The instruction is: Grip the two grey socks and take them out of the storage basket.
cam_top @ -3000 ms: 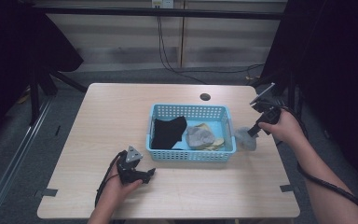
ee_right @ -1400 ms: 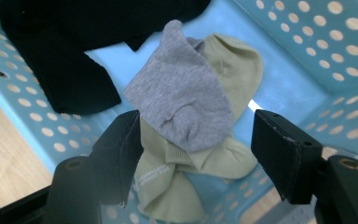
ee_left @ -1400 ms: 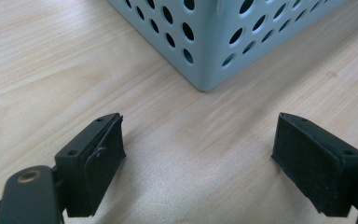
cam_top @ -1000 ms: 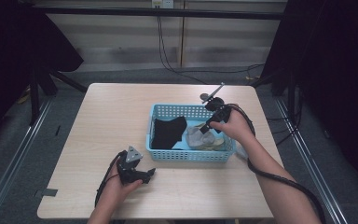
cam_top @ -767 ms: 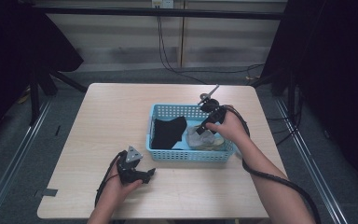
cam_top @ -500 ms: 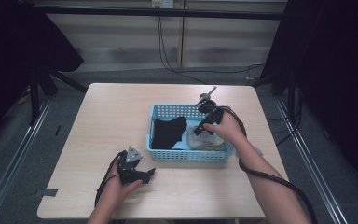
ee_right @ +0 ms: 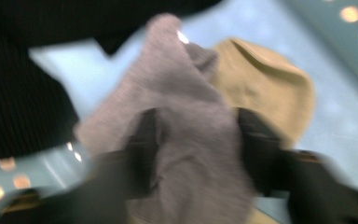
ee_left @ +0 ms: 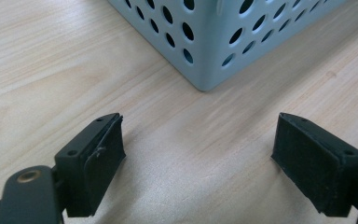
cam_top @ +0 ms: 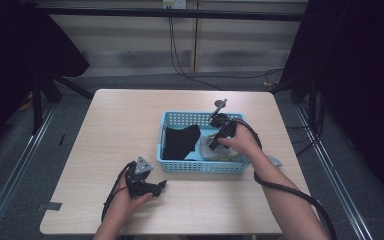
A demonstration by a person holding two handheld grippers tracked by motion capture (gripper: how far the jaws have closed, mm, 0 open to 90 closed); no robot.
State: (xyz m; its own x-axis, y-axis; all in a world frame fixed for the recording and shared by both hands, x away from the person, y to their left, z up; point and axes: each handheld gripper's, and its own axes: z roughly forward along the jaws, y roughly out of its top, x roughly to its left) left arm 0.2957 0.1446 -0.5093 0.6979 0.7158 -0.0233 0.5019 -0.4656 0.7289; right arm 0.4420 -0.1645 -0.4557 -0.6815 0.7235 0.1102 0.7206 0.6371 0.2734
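Right gripper view: grey cloth (ee_right: 186,126) (blurred)

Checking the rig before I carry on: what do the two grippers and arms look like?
Both grippers are black. The left gripper carries a grey three-cornered plate and has blocky black pads. A black cable trails along the forearm from the right gripper. Forearms bare, no sleeves visible.

A pale wooden table (cam_top: 130,125) stands on a grey floor (cam_top: 10,165). A blue perforated basket (cam_top: 180,164) sits directly on it, toward 3 o'clock of its middle. The left gripper (cam_top: 141,181) rests on the table near 6 o'clock.
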